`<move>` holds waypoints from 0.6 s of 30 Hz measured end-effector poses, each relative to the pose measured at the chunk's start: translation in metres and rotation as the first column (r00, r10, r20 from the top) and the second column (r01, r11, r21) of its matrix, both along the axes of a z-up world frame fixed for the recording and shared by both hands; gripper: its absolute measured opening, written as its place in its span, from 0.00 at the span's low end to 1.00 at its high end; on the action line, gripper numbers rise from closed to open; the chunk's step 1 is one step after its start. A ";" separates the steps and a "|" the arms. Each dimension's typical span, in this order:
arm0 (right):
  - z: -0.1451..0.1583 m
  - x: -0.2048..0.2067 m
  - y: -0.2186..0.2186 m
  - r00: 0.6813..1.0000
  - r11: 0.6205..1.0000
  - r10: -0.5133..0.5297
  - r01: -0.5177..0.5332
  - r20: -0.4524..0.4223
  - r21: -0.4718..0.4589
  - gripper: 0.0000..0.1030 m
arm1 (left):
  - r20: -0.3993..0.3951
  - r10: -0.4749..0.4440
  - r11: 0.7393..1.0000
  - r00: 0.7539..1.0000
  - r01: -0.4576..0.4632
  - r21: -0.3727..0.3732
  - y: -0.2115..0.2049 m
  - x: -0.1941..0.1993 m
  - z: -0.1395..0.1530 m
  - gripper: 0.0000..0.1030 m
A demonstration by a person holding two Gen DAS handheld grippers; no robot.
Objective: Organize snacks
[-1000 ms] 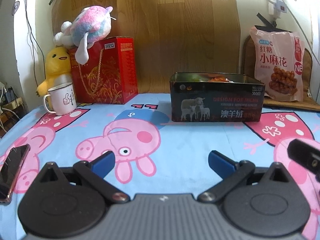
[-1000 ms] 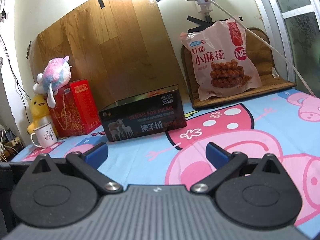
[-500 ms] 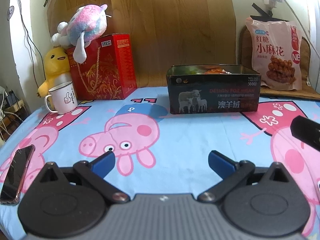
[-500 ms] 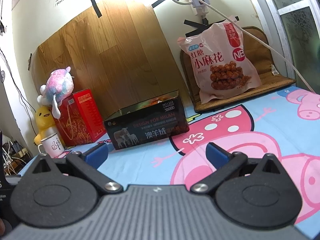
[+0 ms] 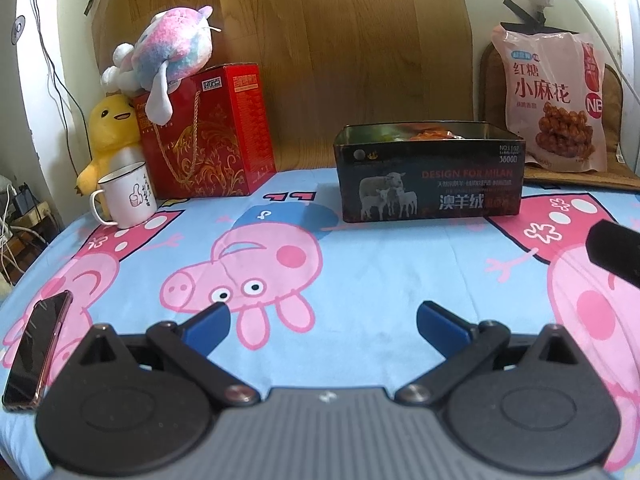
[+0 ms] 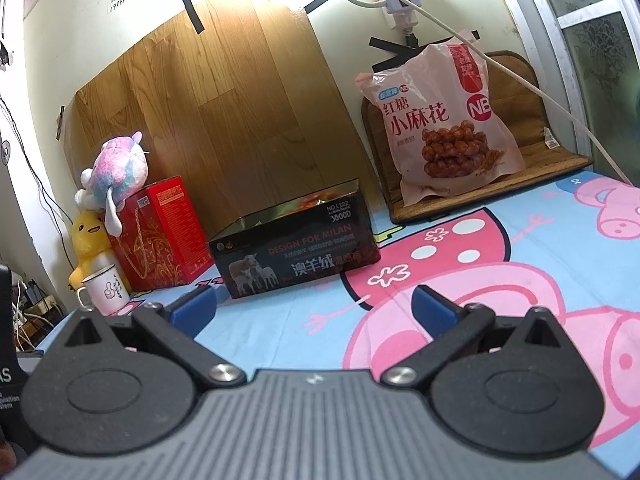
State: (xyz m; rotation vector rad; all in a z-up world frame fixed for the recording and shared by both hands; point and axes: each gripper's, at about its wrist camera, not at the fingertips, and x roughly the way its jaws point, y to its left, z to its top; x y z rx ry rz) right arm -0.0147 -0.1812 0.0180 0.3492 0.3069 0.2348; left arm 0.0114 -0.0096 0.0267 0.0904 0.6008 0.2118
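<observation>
left gripper (image 5: 322,322) wide, empty | right gripper (image 6: 314,306) wide, empty | snack bag (image 6: 442,130) far ahead-right, upright, likely nearer right | tin (image 5: 430,174) between

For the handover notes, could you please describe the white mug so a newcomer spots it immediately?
Find the red gift box at the cloth's far left. The white mug stands before it, beside a yellow plush duck; it alone bears a thumbs-up drawing.
</observation>
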 end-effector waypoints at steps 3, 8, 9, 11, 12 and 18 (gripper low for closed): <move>0.000 0.001 0.000 1.000 1.000 0.000 0.000 0.001 0.001 1.00 | -0.002 0.001 1.000 1.000 -0.001 0.001 0.001 0.000 -0.001 1.00; -0.001 0.001 0.000 1.000 1.000 0.000 0.000 -0.004 0.003 1.00 | -0.010 0.000 1.000 1.000 0.000 0.007 0.001 0.002 -0.003 1.00; -0.001 0.001 0.000 1.000 1.000 0.001 -0.001 -0.005 0.004 1.00 | -0.011 0.000 1.000 1.000 0.000 0.007 0.000 0.001 -0.004 1.00; -0.001 0.001 0.000 1.000 1.000 0.000 0.000 -0.006 0.004 1.00 | -0.012 0.001 1.000 1.000 -0.001 0.011 0.000 0.001 -0.004 1.00; -0.001 0.001 0.000 1.000 1.000 0.000 0.000 -0.006 0.004 1.00 | -0.011 0.002 1.000 1.000 -0.002 0.012 0.000 0.001 -0.004 1.00; -0.001 0.002 -0.001 1.000 1.000 0.002 -0.002 -0.006 0.004 1.00 | -0.014 0.004 1.000 1.000 -0.004 0.012 0.001 0.002 -0.005 1.00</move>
